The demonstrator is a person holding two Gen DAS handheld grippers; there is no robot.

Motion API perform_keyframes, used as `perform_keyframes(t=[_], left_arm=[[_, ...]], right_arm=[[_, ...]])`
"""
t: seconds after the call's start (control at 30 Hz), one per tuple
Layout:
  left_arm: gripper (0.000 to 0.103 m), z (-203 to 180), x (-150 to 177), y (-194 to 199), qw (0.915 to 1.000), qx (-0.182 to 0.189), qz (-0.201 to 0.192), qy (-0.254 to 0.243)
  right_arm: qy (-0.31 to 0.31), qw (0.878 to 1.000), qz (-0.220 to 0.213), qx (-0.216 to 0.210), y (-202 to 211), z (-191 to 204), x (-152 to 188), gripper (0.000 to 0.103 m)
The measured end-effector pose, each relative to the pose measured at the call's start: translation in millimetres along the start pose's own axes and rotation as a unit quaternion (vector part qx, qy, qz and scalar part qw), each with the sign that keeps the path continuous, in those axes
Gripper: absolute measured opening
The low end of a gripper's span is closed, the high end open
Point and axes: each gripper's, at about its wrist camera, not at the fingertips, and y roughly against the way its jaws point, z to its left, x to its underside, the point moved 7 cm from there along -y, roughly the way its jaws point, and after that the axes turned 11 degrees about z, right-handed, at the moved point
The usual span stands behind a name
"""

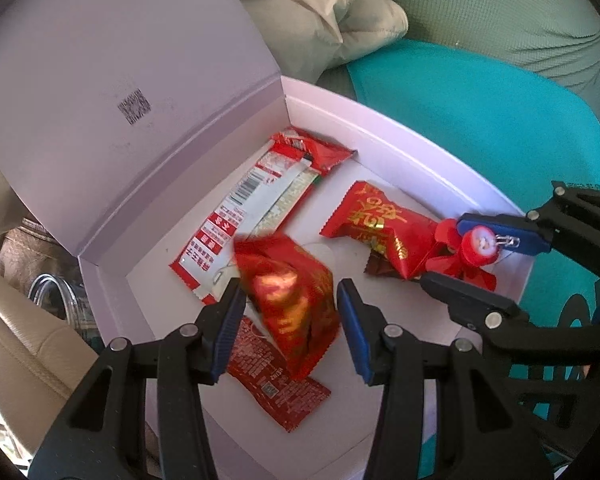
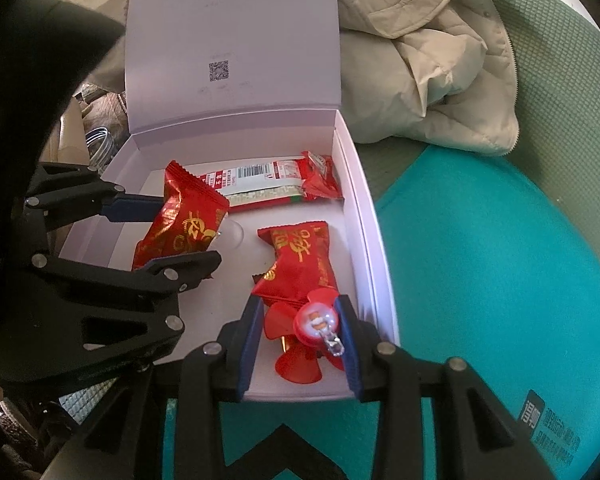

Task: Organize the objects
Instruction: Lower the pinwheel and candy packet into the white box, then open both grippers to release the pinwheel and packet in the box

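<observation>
A: What is seen at the left side?

B: The left gripper (image 1: 290, 312) is held over the near-left part of the white box (image 2: 364, 216). Its jaws are spread around a red-and-gold snack packet (image 1: 296, 300), which looks blurred in the left wrist view. Whether the pads press the wrapper cannot be told for certain; in the right wrist view the same packet (image 2: 184, 220) appears lifted and tilted between the fingers, so a loose hold is judged likely.

A: How is that packet aligned?

B: Its long axis is seen running roughly along the fingers, with the far end tipped upward. Beneath it a flat red sachet (image 1: 280, 384) is lying on the box floor, and a long red-and-white bar (image 1: 256, 204) is laid against the back wall by the hinged lid (image 1: 112, 112).

A: And to the right?

B: A second red packet (image 2: 300, 256) is resting on the floor near the right wall. Just in front of it, at the near-right corner, a red fan-shaped trinket (image 2: 314, 320) is bracketed by the right gripper (image 2: 300, 344). Those jaws are parted, with one pad touching or almost touching the trinket's round hub.

A: Which relation matters next?

B: The trinket lies straight between the right jaws, so only a closing is judged to be needed there.
</observation>
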Motion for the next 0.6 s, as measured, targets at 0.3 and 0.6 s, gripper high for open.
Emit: perform_keyframes(t=[0.3,0.6], left_arm=[[0.046,10.0,2.7,20.3,0.9996,-0.005,-0.020,0.018],[0.046,23.9,-1.6,42.2,0.9982,-0.006,-0.045,0.039]], right_arm=[[-0.014,1.000,-0.013,-0.001,11.8,-1.5,-0.5,0.047],[-0.016,0.999,-0.036,0.015,29.5,-3.3,-8.1,0.049]])
